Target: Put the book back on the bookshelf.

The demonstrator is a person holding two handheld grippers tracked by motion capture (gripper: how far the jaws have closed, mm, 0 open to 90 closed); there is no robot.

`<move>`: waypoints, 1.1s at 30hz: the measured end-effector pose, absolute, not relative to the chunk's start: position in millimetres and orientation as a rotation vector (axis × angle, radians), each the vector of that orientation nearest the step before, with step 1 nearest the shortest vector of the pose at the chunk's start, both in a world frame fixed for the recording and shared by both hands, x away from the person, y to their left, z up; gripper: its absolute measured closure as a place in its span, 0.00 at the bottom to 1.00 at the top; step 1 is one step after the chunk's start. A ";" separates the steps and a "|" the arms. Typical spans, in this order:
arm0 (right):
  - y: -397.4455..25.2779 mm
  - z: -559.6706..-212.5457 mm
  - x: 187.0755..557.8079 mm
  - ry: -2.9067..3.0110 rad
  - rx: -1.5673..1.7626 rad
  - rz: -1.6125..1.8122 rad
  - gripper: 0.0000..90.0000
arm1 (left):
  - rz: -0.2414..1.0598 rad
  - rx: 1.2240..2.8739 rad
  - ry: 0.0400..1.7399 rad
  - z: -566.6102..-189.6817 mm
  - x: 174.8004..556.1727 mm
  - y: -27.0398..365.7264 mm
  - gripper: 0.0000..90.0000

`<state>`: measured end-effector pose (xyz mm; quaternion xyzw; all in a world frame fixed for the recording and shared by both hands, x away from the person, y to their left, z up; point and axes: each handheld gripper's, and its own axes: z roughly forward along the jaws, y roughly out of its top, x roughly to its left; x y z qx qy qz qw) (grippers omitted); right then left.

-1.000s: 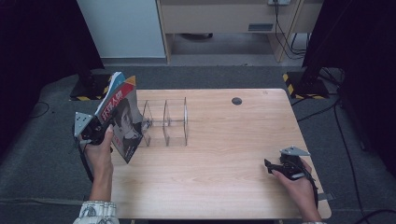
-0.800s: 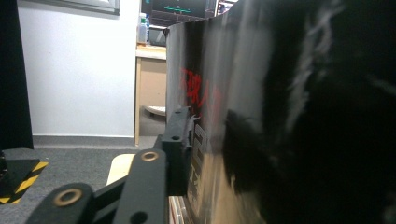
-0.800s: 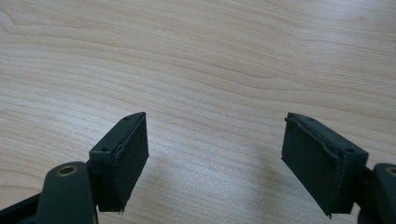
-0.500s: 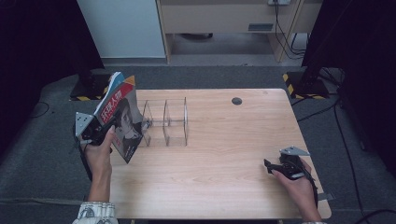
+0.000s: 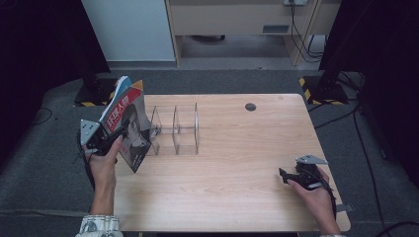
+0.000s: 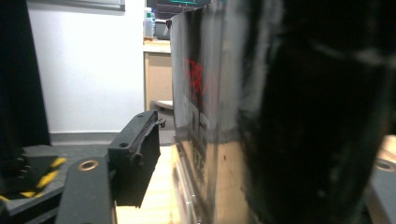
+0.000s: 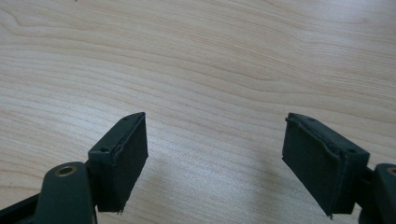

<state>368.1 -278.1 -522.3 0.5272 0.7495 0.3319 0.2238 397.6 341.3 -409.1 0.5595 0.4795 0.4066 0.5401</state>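
A magazine [image 5: 129, 127] with a red title and a dark portrait cover is held upright and tilted over the table's left edge, and my left gripper [image 5: 117, 132] is shut on it. In the left gripper view the glossy cover [image 6: 205, 116] stands right against the left fingertip [image 6: 135, 156]; the other jaw is hidden behind it. A clear acrylic divider rack [image 5: 176, 129] stands just right of the magazine. My right gripper [image 5: 285, 174] rests low over the table's front right, open, with bare wood between its jaws [image 7: 215, 163].
The wooden table [image 5: 237, 148] has a round cable hole [image 5: 250, 106] at the back right. Dark floor surrounds it, with a white cabinet [image 5: 128, 29] and a desk behind, and black stands with striped bases at both sides.
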 end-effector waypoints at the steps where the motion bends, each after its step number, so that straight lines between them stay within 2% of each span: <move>1: -278.1 -522.3 368.2 2.068 1.455 0.918 0.25 | 0.961 1.325 1.144 -409.1 397.7 341.4 0.29; 16: -279.0 -523.2 369.5 2.063 1.467 0.924 0.25 | 0.929 1.343 1.141 -409.9 391.5 340.3 0.14; 33: -279.6 -523.3 369.2 2.072 1.454 0.935 0.24 | 0.923 1.360 1.170 -414.8 371.1 343.7 0.11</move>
